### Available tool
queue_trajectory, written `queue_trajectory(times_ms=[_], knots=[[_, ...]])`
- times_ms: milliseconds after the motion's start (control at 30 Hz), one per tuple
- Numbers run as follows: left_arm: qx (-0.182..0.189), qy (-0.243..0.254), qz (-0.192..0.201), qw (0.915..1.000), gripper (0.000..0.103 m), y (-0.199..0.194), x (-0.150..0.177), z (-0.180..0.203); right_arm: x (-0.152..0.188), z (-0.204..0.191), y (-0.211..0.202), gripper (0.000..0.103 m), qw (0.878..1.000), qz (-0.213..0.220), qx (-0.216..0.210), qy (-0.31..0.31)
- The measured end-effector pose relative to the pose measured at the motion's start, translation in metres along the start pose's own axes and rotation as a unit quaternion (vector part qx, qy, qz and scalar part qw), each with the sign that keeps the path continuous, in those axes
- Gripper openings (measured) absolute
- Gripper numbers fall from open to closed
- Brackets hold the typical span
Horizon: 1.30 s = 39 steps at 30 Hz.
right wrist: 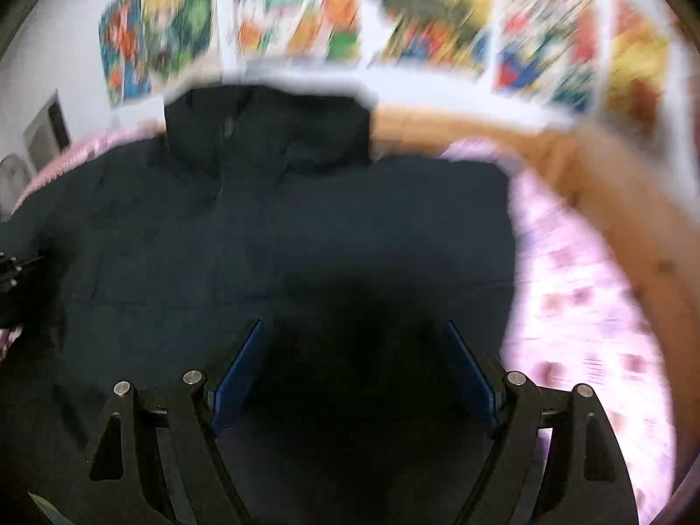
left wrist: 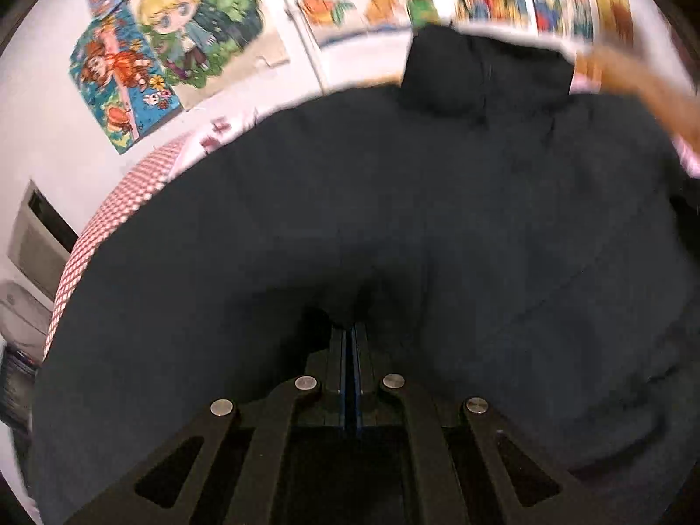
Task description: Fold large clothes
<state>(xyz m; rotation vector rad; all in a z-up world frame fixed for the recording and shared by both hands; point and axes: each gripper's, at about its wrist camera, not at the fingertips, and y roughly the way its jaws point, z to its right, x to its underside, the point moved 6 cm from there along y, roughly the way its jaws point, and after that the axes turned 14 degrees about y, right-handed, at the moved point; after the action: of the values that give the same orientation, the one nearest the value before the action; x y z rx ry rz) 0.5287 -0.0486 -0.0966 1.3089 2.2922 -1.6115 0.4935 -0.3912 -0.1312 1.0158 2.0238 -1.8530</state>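
- We see a large dark jacket (right wrist: 280,236) spread flat over a bed, its hood (right wrist: 267,127) lying toward the wall at the far side.
- The bed carries a pink patterned sheet (right wrist: 577,306), which shows to the right of the jacket in the right wrist view; a wooden bed frame (right wrist: 634,218) curves around beyond it.
- In the left wrist view a red-and-white checked cover (left wrist: 113,218) shows at the jacket's left edge.
- Our left gripper (left wrist: 350,332) has its two fingers pressed together, with a fold of the jacket's dark cloth bunched right at the tips (the cloth appears pinched between them, though dark on dark makes the exact bite hard to read).
- Our right gripper (right wrist: 354,345) stands wide, its blue pads (right wrist: 238,376) well apart, above the lower part of the jacket; nothing is gripped between them.
- At the far left edge of the right wrist view we make out a dark piece of hardware (right wrist: 11,271) over the jacket's side; what it is we cannot tell for sure.
- Bright cartoon posters (left wrist: 148,57) cover the white wall behind the bed (sharp in the left view, heavily blurred in the right).
- A pale appliance (left wrist: 30,253) sits low at the left of the left wrist view, beside the bed.
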Motion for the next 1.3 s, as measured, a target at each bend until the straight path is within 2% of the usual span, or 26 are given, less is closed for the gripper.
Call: queue_trajectory(times_ms=[67, 167, 300, 400, 467, 500, 567, 600, 633, 667, 700, 800, 867, 933, 967, 1033, 1067, 1133, 1200, 1300], knots=[[0.014, 0.005, -0.017, 0.9997, 0.003, 0.015, 0.003, 0.003, 0.004, 0.0, 0.028, 0.078, 0.999, -0.032, 0.021, -0.011], [0.036, -0.007, -0.02, 0.9991, 0.006, 0.021, 0.004, 0.0, 0.009, 0.001, 0.046, 0.081, 0.999, -0.042, 0.019, -0.009], [0.069, -0.05, 0.01, 0.9963, 0.007, 0.007, 0.009, -0.015, 0.004, -0.001, 0.029, 0.082, 1.0, -0.01, 0.009, -0.005], [0.121, -0.105, 0.045, 0.9861, 0.008, -0.01, 0.017, -0.035, -0.003, -0.012, 0.002, 0.09, 1.0, 0.018, -0.006, 0.007], [0.159, -0.148, 0.077, 0.9732, 0.011, -0.031, 0.028, -0.049, -0.006, -0.026, -0.019, 0.094, 0.999, 0.039, -0.031, 0.006], [0.173, -0.165, 0.092, 0.9667, 0.02, -0.04, 0.034, -0.057, -0.007, -0.035, -0.029, 0.097, 0.998, 0.05, -0.043, 0.004], [0.188, -0.204, 0.119, 0.9534, 0.051, -0.059, 0.048, -0.07, -0.008, -0.057, -0.049, 0.102, 0.994, 0.077, -0.077, -0.006], [0.189, -0.217, 0.129, 0.9491, 0.086, -0.065, 0.054, -0.074, -0.008, -0.069, -0.058, 0.102, 0.992, 0.088, -0.094, -0.013], [0.179, -0.243, 0.15, 0.9415, 0.099, -0.077, 0.064, -0.085, -0.008, -0.083, -0.066, 0.102, 0.988, 0.097, -0.115, -0.021], [0.169, -0.258, 0.165, 0.9368, 0.103, -0.086, 0.072, -0.089, -0.008, -0.099, -0.074, 0.102, 0.985, 0.103, -0.133, -0.031], [0.156, -0.27, 0.176, 0.9337, 0.103, -0.095, 0.08, -0.096, 0.0, -0.107, -0.08, 0.102, 0.984, 0.106, -0.14, -0.037], [0.14, -0.279, 0.158, 0.9366, 0.103, -0.103, 0.095, -0.114, 0.005, -0.15, -0.089, 0.102, 0.975, 0.121, -0.168, -0.078], [0.132, -0.301, 0.144, 0.9334, 0.103, -0.112, 0.115, -0.124, 0.012, -0.179, -0.092, 0.102, 0.971, 0.128, -0.175, -0.105], [0.105, -0.33, 0.134, 0.9287, 0.103, -0.121, 0.139, -0.132, 0.028, -0.205, -0.099, 0.102, 0.967, 0.127, -0.175, -0.131], [0.089, -0.35, 0.125, 0.9241, 0.103, -0.127, 0.155, -0.137, 0.035, -0.218, -0.098, 0.102, 0.966, 0.122, -0.173, -0.149], [0.092, -0.371, 0.103, 0.9183, 0.103, -0.13, 0.177, -0.144, 0.052, -0.242, -0.093, 0.102, 0.962, 0.103, -0.164, -0.192], [0.099, -0.39, 0.09, 0.9111, 0.103, -0.131, 0.191, -0.147, 0.059, -0.252, -0.089, 0.102, 0.96, 0.096, -0.158, -0.213], [0.091, -0.417, 0.087, 0.9001, 0.103, -0.135, 0.214, -0.151, 0.072, -0.265, -0.084, 0.102, 0.956, 0.091, -0.142, -0.242], [0.065, -0.446, 0.074, 0.8895, 0.103, -0.138, 0.238, -0.156, 0.08, -0.273, -0.078, 0.102, 0.954, 0.091, -0.125, -0.255], [0.044, -0.48, 0.061, 0.8741, 0.103, -0.14, 0.264, -0.16, 0.086, -0.281, -0.067, 0.102, 0.959, 0.076, -0.118, -0.247]])
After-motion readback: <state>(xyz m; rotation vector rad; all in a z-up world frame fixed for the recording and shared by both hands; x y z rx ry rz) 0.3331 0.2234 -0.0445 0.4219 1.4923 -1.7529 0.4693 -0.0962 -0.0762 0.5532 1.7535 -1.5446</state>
